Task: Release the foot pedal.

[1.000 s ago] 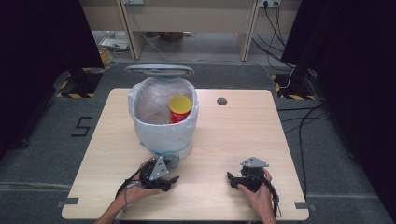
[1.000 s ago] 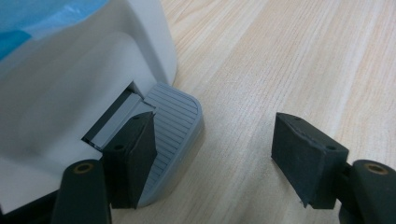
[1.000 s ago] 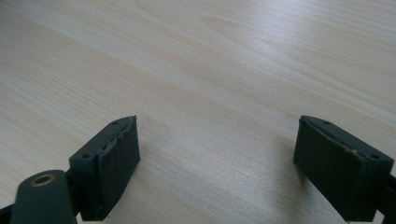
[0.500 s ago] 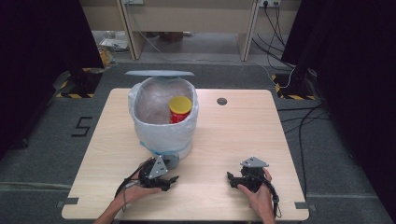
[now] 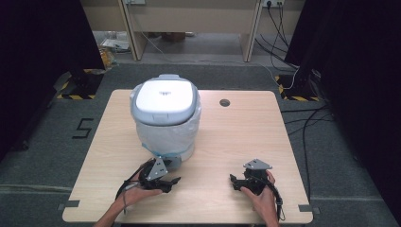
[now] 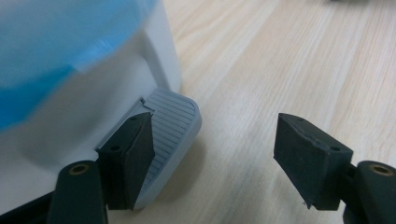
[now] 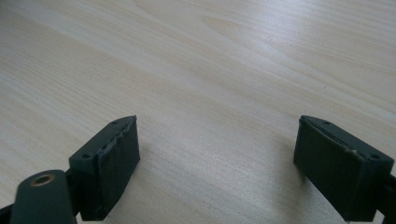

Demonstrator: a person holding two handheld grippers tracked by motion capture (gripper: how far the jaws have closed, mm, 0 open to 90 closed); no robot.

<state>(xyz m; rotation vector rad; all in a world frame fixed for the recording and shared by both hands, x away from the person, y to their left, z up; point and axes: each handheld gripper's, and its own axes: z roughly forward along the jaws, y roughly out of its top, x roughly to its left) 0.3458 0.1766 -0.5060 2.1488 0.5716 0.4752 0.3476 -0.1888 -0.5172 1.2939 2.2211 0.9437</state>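
Beside parted left tongs (image 6: 219,154), the bin's pedal (image 6: 170,135) points toward the person.

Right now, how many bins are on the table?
1: a white pedal bin, lid shut, at the table's back left, just beyond the left gripper. Nothing seems hidden.

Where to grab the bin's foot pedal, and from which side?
Take the ribbed grey pedal by its free front lip, coming in low from the table side: it juts from the bin base just above the table. The left gripper has just been opening beside it.
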